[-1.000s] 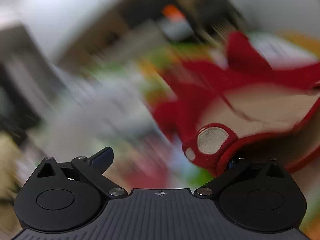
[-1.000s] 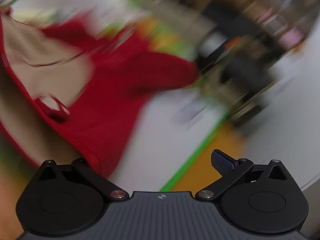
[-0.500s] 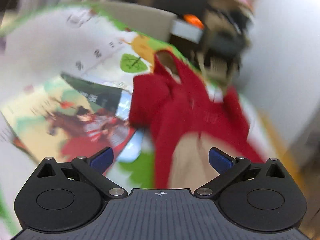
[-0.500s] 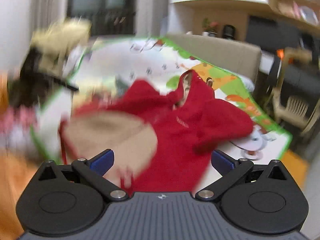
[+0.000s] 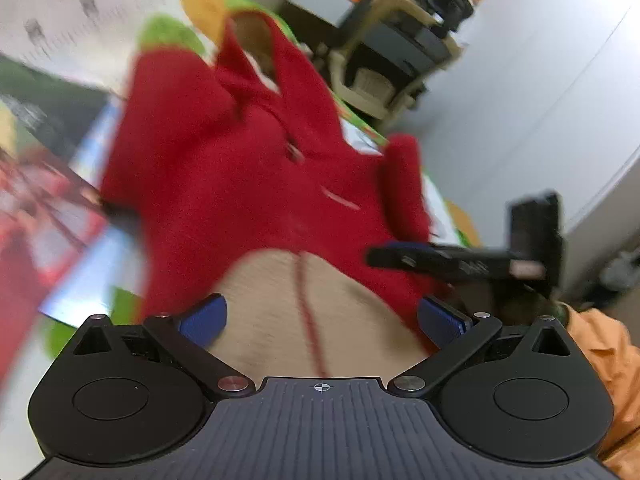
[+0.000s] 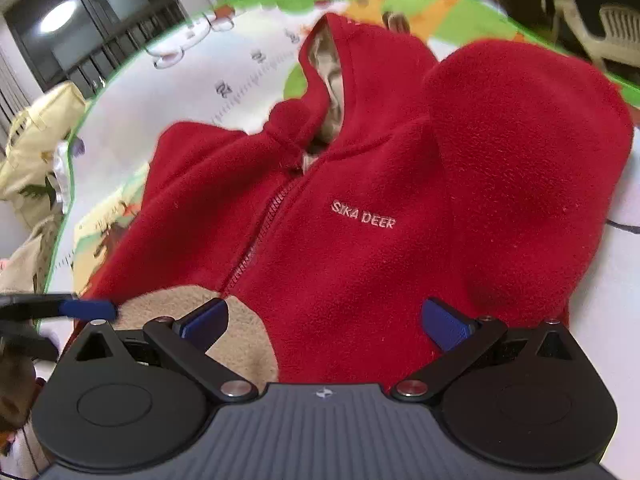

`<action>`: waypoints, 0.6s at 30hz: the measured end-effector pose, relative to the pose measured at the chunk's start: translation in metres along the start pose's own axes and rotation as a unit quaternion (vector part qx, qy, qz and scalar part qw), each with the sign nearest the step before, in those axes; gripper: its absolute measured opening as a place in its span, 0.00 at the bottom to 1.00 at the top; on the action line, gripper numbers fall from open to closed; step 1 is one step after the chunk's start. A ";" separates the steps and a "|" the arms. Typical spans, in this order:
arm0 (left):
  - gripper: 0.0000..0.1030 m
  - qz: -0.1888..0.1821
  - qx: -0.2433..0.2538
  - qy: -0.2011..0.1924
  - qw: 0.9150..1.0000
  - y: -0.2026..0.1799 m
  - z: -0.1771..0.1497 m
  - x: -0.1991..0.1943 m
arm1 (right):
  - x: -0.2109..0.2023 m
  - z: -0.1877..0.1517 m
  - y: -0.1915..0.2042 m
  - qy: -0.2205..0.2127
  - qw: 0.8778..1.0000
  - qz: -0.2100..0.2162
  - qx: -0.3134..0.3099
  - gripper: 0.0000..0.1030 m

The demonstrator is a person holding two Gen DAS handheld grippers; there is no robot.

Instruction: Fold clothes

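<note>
On the play mat (image 6: 132, 128) lay the red fleece hoodie (image 6: 360, 208), front up, hood toward the mat's far green border, its bottom edge turned back to show tan lining (image 6: 240, 328). Above that hem the left gripper (image 5: 322, 318) hung with fingers spread wide and empty. Beside it, the right gripper (image 6: 326, 320) was just as wide apart, gripping nothing, over the hoodie's lower front.
</note>
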State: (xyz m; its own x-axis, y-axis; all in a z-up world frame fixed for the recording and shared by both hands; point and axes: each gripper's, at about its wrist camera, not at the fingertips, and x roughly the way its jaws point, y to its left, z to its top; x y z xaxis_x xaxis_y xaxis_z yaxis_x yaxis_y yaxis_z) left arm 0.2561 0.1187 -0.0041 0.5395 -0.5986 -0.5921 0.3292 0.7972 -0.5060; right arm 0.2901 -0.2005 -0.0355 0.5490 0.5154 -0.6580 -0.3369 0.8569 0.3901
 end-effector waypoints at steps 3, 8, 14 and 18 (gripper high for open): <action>1.00 0.019 -0.019 -0.039 0.999 0.012 0.012 -0.007 | 0.007 0.001 0.006 0.001 1.000 -0.017 -0.002 1.00; 1.00 0.026 -0.012 -0.076 0.997 0.007 0.016 -0.006 | -0.036 0.027 0.008 -0.066 0.997 -0.005 -0.037 1.00; 1.00 0.026 0.028 -0.081 0.996 -0.008 0.003 0.000 | -0.095 0.071 -0.099 -0.188 0.966 -0.070 0.160 0.95; 1.00 0.028 0.005 -0.080 0.996 -0.007 0.003 0.000 | -0.060 0.072 -0.170 -0.169 0.938 -0.064 0.297 0.79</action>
State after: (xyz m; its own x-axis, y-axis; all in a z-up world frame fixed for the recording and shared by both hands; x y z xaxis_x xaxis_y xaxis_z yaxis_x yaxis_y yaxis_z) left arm 0.2559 0.1138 0.0011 0.6740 -0.5335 -0.5110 0.3017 0.8302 -0.4688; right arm 0.3693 -0.3767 -0.0162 0.8012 0.2938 -0.5213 0.1792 0.7134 0.6774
